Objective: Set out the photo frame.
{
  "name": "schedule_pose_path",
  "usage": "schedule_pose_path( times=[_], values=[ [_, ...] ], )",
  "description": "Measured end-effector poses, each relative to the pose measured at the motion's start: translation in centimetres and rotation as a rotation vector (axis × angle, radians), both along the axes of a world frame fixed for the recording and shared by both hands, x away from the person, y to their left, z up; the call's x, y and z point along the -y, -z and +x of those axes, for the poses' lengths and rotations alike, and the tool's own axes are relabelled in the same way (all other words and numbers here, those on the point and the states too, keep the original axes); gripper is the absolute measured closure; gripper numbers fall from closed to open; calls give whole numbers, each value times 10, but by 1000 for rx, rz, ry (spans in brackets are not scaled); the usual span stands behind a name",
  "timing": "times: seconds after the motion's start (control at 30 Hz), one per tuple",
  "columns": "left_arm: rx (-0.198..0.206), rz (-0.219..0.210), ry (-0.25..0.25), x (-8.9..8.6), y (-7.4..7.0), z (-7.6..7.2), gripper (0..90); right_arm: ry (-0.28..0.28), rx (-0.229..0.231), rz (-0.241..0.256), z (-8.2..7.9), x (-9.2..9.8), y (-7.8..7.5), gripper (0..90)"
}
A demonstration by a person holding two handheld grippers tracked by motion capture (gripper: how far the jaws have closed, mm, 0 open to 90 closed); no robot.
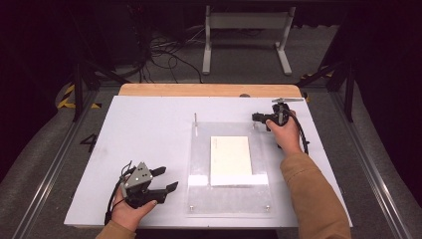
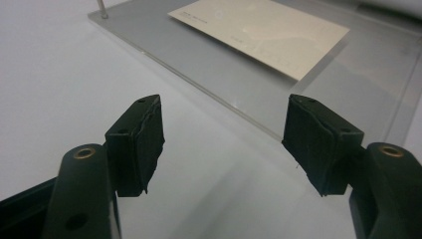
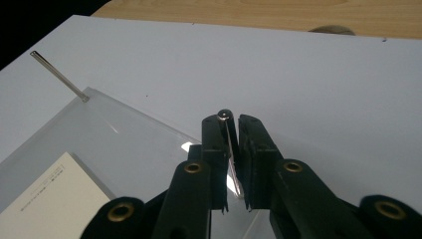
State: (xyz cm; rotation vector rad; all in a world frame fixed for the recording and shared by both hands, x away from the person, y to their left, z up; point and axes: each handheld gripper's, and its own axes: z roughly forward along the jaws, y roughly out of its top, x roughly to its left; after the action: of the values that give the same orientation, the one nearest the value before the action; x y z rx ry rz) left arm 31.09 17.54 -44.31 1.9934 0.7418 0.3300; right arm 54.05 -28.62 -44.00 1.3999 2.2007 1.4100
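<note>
A clear acrylic plate (image 1: 229, 199) lies on the white table, with a cream card (image 1: 230, 159) resting on it. A thin metal pin (image 1: 195, 119) stands at the plate's far left corner. At the far right corner, my right gripper (image 1: 258, 118) is shut on a second upright pin (image 3: 230, 144), whose round head shows just above the jaws of that gripper (image 3: 233, 129). My left gripper (image 1: 169, 178) hovers open near the table's front left, short of the plate's left edge. In the left gripper view, nothing sits between the wide-apart jaws of that gripper (image 2: 224, 144); the plate (image 2: 209, 64) and card (image 2: 263, 30) lie beyond.
Two white strips (image 1: 199, 180) border the card's near corners. Small screws (image 1: 267, 207) mark the plate's front corners. A wooden strip (image 1: 209, 90) runs along the table's far edge. Beyond it are floor cables and a white stand (image 1: 246, 22).
</note>
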Motion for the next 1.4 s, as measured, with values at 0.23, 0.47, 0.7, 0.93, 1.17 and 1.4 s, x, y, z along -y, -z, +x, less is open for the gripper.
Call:
schedule_pose_path(
  times=[0.23,0.47,0.7,0.93,1.17,1.4],
  values=[
    [6,14,-1,0,3,2,318,2,-46,34,10,1,0,826],
    [42,90,21,3,13,7,266,5,-71,71,14,3,2,827],
    [110,131,60,11,17,10,239,3,-90,71,17,3,1,829],
    [257,86,130,32,6,5,200,12,-100,75,17,3,1,827],
    [316,45,188,43,3,7,193,32,-100,81,17,2,1,823],
    [335,6,208,49,-1,12,237,40,-95,109,15,3,4,818]
  ],
)
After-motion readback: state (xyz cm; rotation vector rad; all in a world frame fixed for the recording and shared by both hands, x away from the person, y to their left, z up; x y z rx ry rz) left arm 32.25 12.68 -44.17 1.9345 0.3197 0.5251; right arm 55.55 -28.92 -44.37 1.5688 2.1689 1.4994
